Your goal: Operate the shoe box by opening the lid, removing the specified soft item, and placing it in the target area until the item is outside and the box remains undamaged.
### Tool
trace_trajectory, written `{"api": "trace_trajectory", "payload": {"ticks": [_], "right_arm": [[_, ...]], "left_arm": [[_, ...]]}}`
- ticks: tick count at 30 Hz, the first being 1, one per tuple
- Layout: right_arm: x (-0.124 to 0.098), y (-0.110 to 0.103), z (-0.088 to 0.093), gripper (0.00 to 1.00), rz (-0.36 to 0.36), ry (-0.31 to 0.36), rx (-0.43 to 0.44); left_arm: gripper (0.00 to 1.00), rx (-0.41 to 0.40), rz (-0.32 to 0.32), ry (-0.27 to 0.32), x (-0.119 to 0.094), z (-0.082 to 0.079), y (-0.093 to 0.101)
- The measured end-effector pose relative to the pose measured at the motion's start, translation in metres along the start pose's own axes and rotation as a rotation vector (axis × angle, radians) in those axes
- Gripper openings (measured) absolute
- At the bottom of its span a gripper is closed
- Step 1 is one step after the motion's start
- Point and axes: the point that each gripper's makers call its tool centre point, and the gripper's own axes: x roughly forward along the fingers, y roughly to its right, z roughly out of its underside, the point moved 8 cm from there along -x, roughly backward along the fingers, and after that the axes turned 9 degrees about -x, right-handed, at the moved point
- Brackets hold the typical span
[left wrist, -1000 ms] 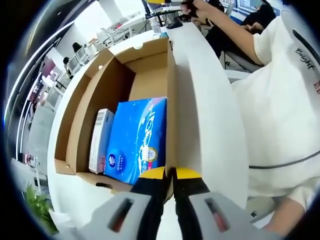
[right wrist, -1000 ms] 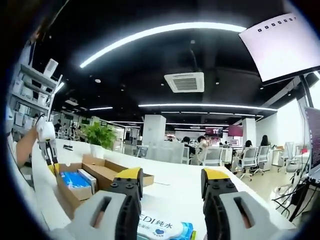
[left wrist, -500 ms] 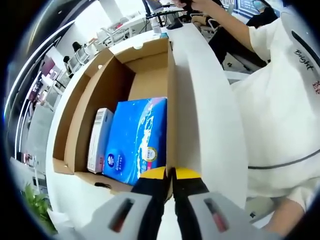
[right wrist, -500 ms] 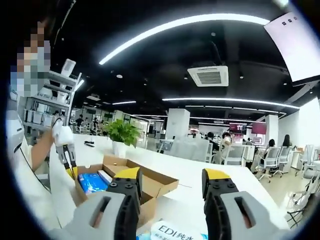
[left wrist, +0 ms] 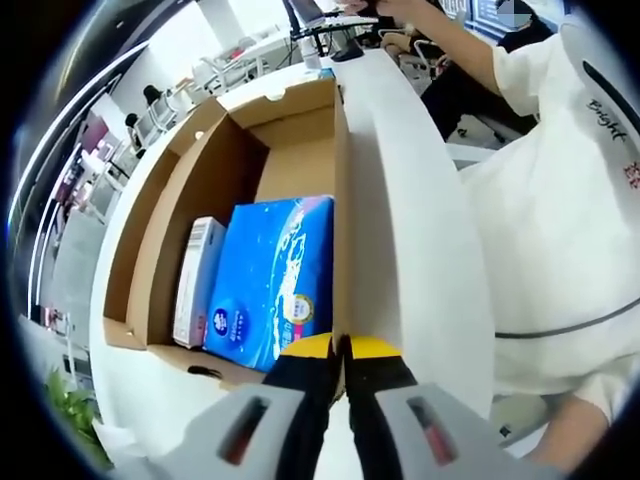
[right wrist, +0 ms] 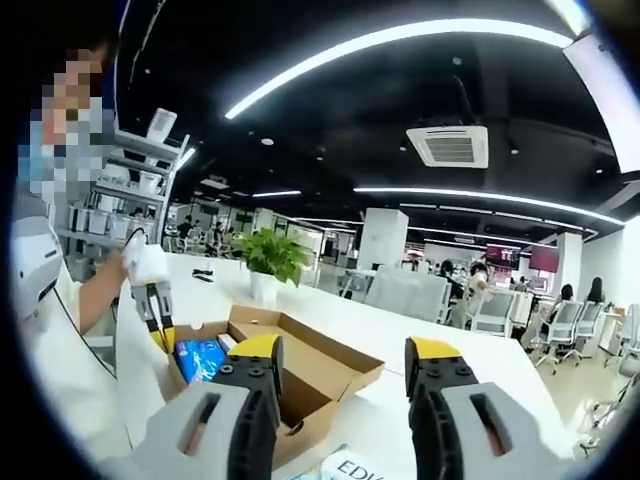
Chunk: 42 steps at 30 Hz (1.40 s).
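The brown cardboard shoe box lies open on the white table, its lid folded out to the far side. Inside lie a blue soft tissue pack and a narrow white carton beside it. My left gripper is shut on the top edge of the box's near wall. In the right gripper view the box sits left of centre with the blue pack showing and the left gripper at its corner. My right gripper is open, held above the table with nothing between its jaws.
A pack printed "EDI" lies on the table just under the right gripper. The person's white shirt is close along the table's near edge. A potted plant stands behind the box. Office chairs and desks fill the room beyond.
The right gripper view has swung, so the box now sits nearer its centre and the "EDI" pack has slid to the bottom edge. The left gripper keeps its hold on the box wall.
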Motion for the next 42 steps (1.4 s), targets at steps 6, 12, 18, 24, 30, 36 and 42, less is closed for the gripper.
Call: {"api": "trace_trajectory", "payload": {"ticks": [6, 12, 18, 24, 30, 36, 42], "right_arm": [[0.003, -0.002, -0.001, 0.51, -0.032, 0.009, 0.018], [0.008, -0.009, -0.007, 0.51, -0.083, 0.014, 0.001], [0.012, -0.015, -0.011, 0.51, -0.141, 0.024, -0.015], [0.017, -0.020, -0.013, 0.50, -0.159, 0.008, -0.043], [0.024, -0.026, -0.012, 0.49, -0.193, -0.025, -0.080], [0.032, -0.034, -0.018, 0.49, -0.261, -0.024, -0.077], [0.039, -0.041, -0.022, 0.54, -0.317, 0.010, -0.041]], "left_arm": [[0.03, 0.004, -0.004, -0.012, 0.000, -0.001, 0.000], [0.03, -0.005, 0.007, -0.020, 0.000, -0.002, -0.001], [0.03, -0.016, 0.009, -0.020, 0.000, -0.002, -0.001], [0.03, -0.017, 0.014, -0.019, 0.000, -0.002, -0.001], [0.03, -0.016, 0.013, -0.013, 0.000, -0.002, -0.002], [0.03, -0.015, 0.017, -0.015, 0.000, -0.001, -0.002], [0.03, -0.008, 0.015, -0.013, 0.000, -0.001, -0.001]]}}
